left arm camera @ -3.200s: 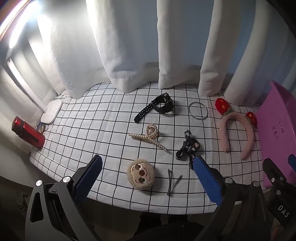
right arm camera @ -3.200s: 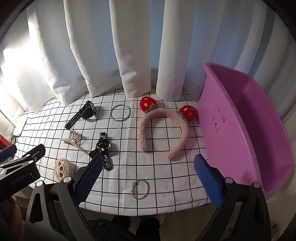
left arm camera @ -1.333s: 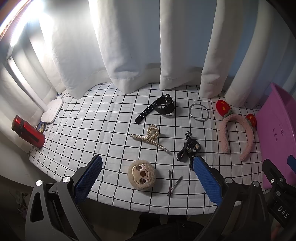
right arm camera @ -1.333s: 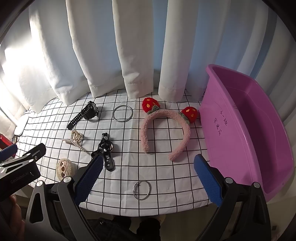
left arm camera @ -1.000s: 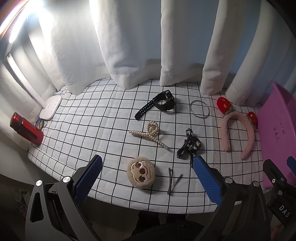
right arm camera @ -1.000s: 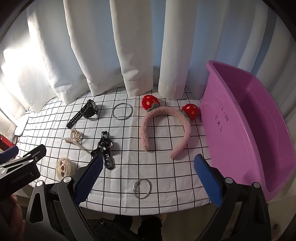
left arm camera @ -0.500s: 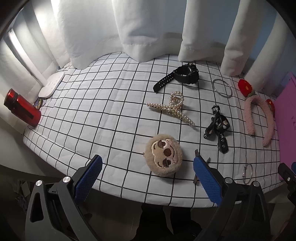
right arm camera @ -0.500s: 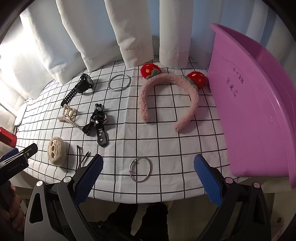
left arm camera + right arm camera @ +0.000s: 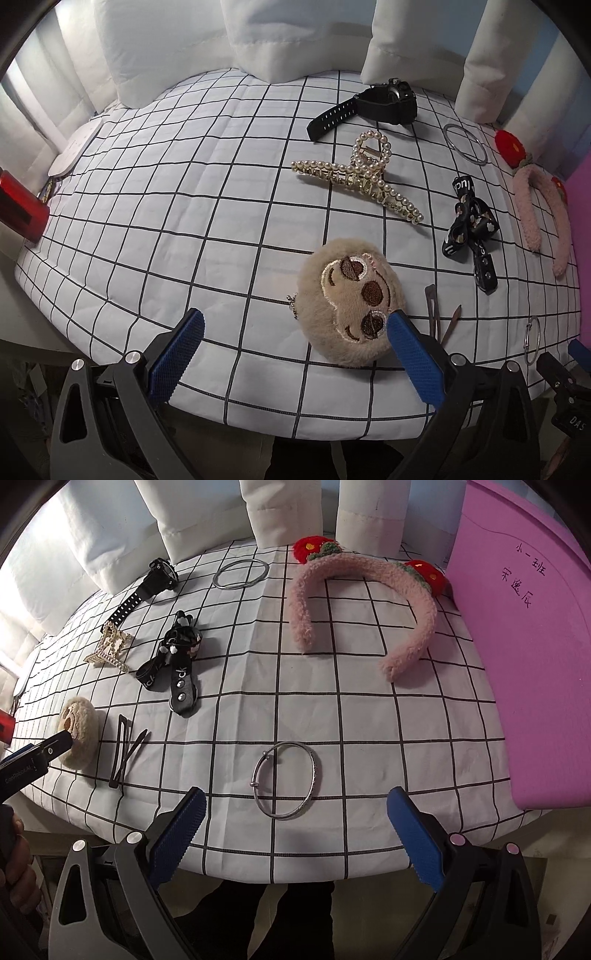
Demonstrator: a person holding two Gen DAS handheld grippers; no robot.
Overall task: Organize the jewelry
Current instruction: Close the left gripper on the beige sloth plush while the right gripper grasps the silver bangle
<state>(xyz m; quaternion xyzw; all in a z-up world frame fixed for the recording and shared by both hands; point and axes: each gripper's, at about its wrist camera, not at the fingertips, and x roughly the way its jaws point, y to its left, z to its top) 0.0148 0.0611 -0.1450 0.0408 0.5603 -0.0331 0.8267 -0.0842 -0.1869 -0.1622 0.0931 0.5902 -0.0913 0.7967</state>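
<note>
While both grippers have dropped closer to the checked tablecloth (image 9: pixel 155 206) than half a second ago, nothing is held yet. From the left: a red can (image 9: pixel 18 210) at the cloth's edge, then the left gripper (image 9: pixel 291 332), its jaws spread wide, with the right blue pad just beside the fluffy sloth purse (image 9: pixel 351 302), which now sits partly between the fingers. Behind it lie a pearl hair claw (image 9: pixel 358 175) and a black watch (image 9: pixel 373 105). Further right come two hair pins (image 9: pixel 123 751), a black bow clip (image 9: pixel 175 664), and a thin bangle (image 9: pixel 241 574). The right gripper (image 9: pixel 295 812), also spread wide, hovers just short of a silver bracelet (image 9: pixel 286 779). Beyond that lies a pink headband (image 9: pixel 364 605), and the purple tub (image 9: pixel 532 664) stands at the far right. The approach suggests the purse and bracelet are the first picks; every piece is still out on the cloth
</note>
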